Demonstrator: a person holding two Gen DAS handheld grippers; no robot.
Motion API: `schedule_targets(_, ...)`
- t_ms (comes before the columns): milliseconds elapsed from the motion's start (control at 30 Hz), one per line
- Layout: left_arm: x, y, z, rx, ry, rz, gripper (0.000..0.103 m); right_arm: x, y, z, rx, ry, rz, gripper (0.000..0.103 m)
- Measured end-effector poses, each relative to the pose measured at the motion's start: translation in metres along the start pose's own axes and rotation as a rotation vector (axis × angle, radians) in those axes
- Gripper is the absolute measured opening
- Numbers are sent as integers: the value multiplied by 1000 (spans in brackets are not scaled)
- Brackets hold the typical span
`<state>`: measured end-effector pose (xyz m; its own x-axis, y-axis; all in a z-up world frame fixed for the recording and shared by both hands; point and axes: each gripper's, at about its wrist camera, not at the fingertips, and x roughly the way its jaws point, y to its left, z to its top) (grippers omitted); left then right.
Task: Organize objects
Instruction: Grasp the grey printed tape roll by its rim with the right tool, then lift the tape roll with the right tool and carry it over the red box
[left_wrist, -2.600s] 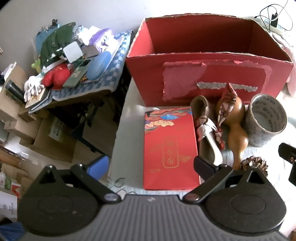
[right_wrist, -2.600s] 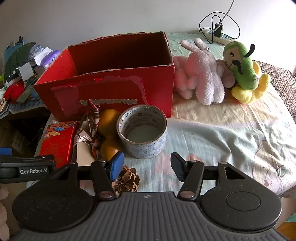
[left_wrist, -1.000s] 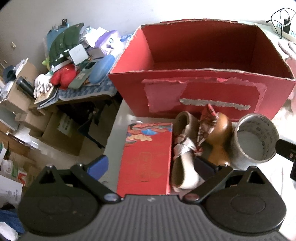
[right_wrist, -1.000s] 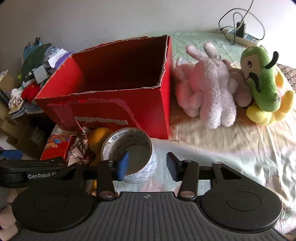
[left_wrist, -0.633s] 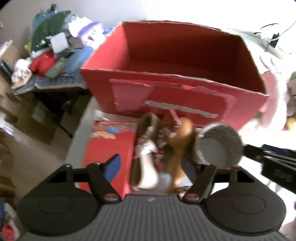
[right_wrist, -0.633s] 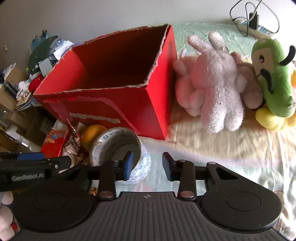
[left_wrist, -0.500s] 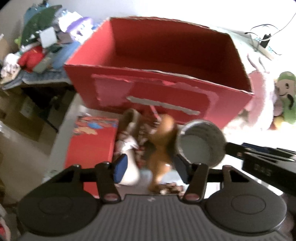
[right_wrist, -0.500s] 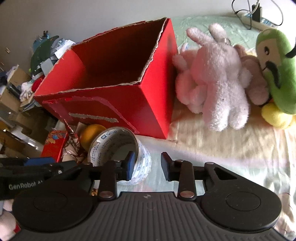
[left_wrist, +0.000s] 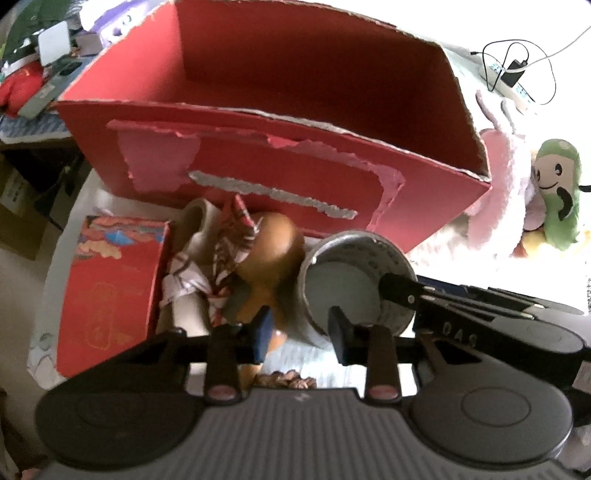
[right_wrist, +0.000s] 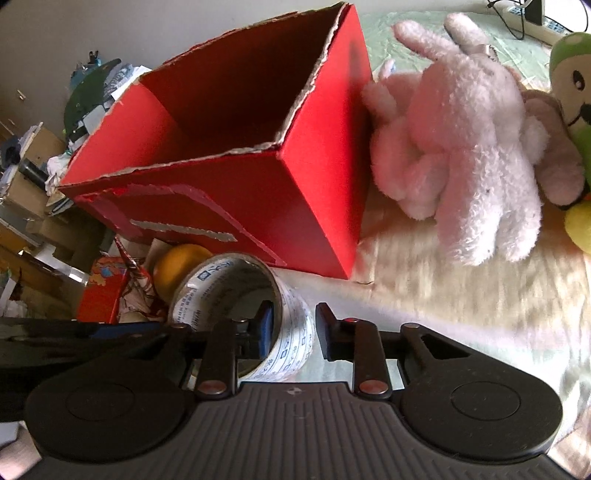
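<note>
Currently, the right gripper (right_wrist: 291, 332) has its jaws closing across the wall of the tape roll (right_wrist: 236, 295): the blue-padded finger sits inside the ring, the other finger outside it. A narrow gap shows between the outer pad and the wall, so a firm pinch is not confirmed.

The left gripper (left_wrist: 299, 332) is also closing. One finger stands against the brown gourd (left_wrist: 269, 254), the other over the near wall of the same tape roll. The view is blurred; whether either pad presses on anything cannot be told.

Position of items:
- The tape roll stands on its edge plane, opening upward, just in front of the red cardboard box (left_wrist: 280, 155) and near its right front corner.
- The gourd lies beside the roll, touching or nearly touching it.
- A beige shoe (left_wrist: 192, 258) with a patterned ribbon lies next to the gourd.
- A flat red packet (left_wrist: 110, 291) lies at the far side of the shoe.
- A pine cone (left_wrist: 284, 380) lies close under the left gripper.
- A pink plush rabbit (right_wrist: 465, 147) and a green plush toy (right_wrist: 572, 85) rest against the right side of the box.

Progress assessment: the box interior appears empty as far as both views reach. No item has been placed. The task is judged to be at its first pick, with all listed items remaining outside the box.
</note>
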<state>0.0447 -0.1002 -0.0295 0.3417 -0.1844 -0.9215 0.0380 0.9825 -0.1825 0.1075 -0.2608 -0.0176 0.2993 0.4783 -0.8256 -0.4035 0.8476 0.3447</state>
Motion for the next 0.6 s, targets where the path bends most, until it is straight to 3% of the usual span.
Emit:
schedule_targets(67, 5, -1, 2, 6, 17, -9, 23, 0, -1, 1, 5, 2, 13, 19)
schedule_targets(233, 12, -4, 6, 17, 49, -32, 15, -1, -4, 2, 16, 7, 24, 19)
schedule_targets(600, -11, -44, -1, 153, 42, -116, 15, -54, -31, -1, 32, -29, -43, 19)
